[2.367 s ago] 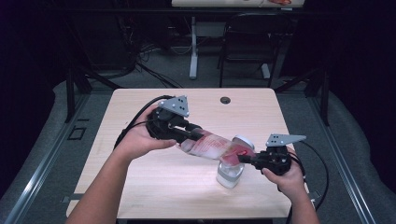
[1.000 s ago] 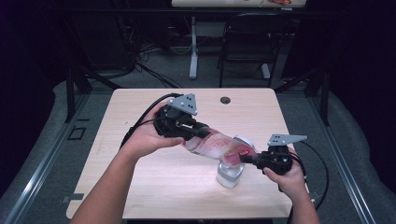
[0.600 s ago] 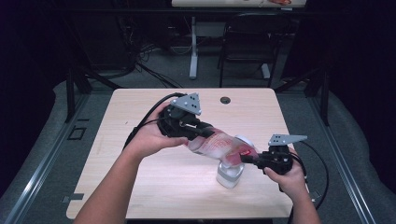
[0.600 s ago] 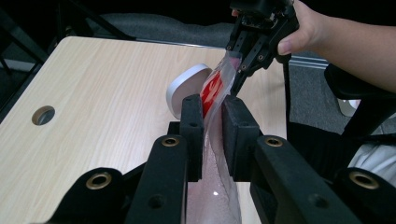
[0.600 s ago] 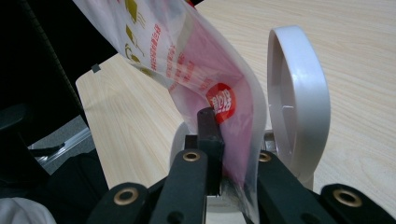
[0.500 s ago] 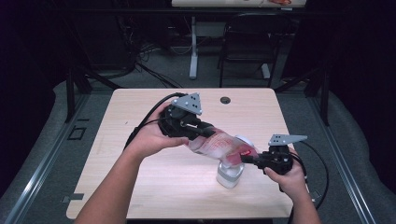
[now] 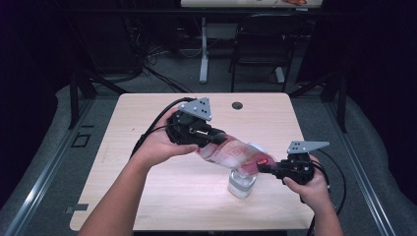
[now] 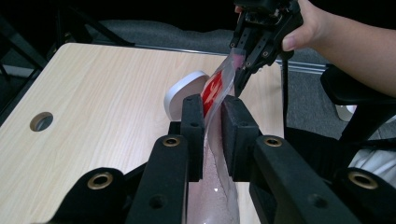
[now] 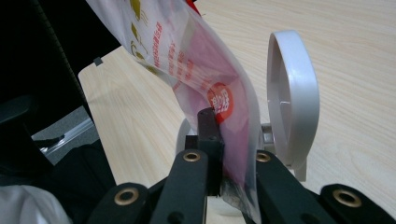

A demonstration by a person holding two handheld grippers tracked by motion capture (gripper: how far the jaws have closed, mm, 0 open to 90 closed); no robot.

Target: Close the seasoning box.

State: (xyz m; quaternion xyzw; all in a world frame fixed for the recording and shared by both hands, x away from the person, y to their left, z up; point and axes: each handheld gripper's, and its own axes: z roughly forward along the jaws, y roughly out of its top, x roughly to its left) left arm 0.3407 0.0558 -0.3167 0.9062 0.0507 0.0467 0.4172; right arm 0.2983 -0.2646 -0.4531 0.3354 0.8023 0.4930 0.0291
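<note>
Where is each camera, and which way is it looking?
High view: above the person's side, looking forward and down at the table; both forearms, left gripper, right gripper.
Left gripper view: on the left gripper, looking along its jaws at the pouch; the other hand beyond.
Right gripper view: on the right gripper, facing the pouch and white lidded container.
All share the pouch.

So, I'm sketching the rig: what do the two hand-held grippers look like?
Both are black. The left hand-held gripper and right hand-held gripper each carry a grey three-cornered plate on top and trail a black cable. Brass-coloured rivets dot the jaw arms. Forearms are bare.
</note>
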